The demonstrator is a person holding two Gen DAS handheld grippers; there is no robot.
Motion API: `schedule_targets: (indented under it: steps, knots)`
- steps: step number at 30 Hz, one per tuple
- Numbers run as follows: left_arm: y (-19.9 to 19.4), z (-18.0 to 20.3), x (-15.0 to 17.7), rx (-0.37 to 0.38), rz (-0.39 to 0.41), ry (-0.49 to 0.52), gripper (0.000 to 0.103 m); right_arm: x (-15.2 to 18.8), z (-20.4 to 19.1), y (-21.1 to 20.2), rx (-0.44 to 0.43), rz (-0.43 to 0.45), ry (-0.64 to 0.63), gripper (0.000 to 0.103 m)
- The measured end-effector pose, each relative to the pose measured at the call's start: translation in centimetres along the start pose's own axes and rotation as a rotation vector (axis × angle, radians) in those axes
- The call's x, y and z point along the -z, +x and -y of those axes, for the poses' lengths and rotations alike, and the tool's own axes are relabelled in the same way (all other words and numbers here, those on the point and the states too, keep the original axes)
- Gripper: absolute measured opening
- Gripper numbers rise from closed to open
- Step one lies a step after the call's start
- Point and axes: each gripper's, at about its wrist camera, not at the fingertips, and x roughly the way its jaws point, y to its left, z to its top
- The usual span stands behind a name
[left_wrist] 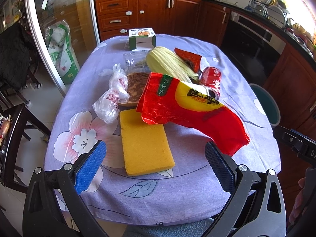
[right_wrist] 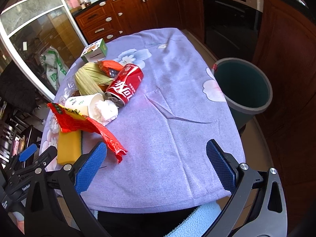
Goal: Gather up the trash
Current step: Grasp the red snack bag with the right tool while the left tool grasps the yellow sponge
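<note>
Trash lies piled on a purple flowered tablecloth (left_wrist: 177, 187): a red and yellow snack bag (left_wrist: 189, 108) (right_wrist: 86, 124), a red soda can (left_wrist: 211, 81) (right_wrist: 125, 85) on its side, a yellow sponge (left_wrist: 145, 144) (right_wrist: 68, 148), crumpled clear plastic bags (left_wrist: 112, 98), a corn husk (left_wrist: 169, 63) (right_wrist: 88, 81), a paper cup (right_wrist: 83, 102) with a tissue wad (right_wrist: 105, 110). My left gripper (left_wrist: 155, 158) is open over the sponge's near end. My right gripper (right_wrist: 156, 160) is open above bare cloth, right of the bag's tail.
A teal waste bin (right_wrist: 243, 86) (left_wrist: 266, 102) stands on the floor off the table's right edge. A green and white carton (left_wrist: 141, 38) sits at the far end. Wooden cabinets and an oven lie behind; a dark chair (left_wrist: 11, 138) stands left.
</note>
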Motion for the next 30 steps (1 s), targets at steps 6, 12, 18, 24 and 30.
schedule_targets:
  steps: [6, 12, 18, 24, 30]
  knots:
    - [0.8, -2.3, 0.3, -0.011, -0.023, -0.059, 0.1, -0.4, -1.7, 0.6, -0.033, -0.017, -0.076, 0.097]
    - [1.7, -4.4, 1.0, -0.03, -0.048, -0.103, 0.1, -1.3, -3.9, 2.0, -0.085, -0.073, -0.131, 0.097]
    - [2.6, -5.0, 1.0, -0.005, -0.066, -0.107, 0.1, -2.8, -7.7, 3.2, -0.143, -0.082, -0.227, 0.089]
    - [3.7, -5.7, 1.2, 0.056, -0.103, -0.139, 0.1, -3.5, -11.2, 6.0, -0.174, -0.146, -0.34, 0.069]
    - [4.4, -5.0, 1.1, 0.073, -0.131, -0.115, 0.1, -3.0, -12.1, 8.7, -0.224, -0.24, -0.363, 0.013]
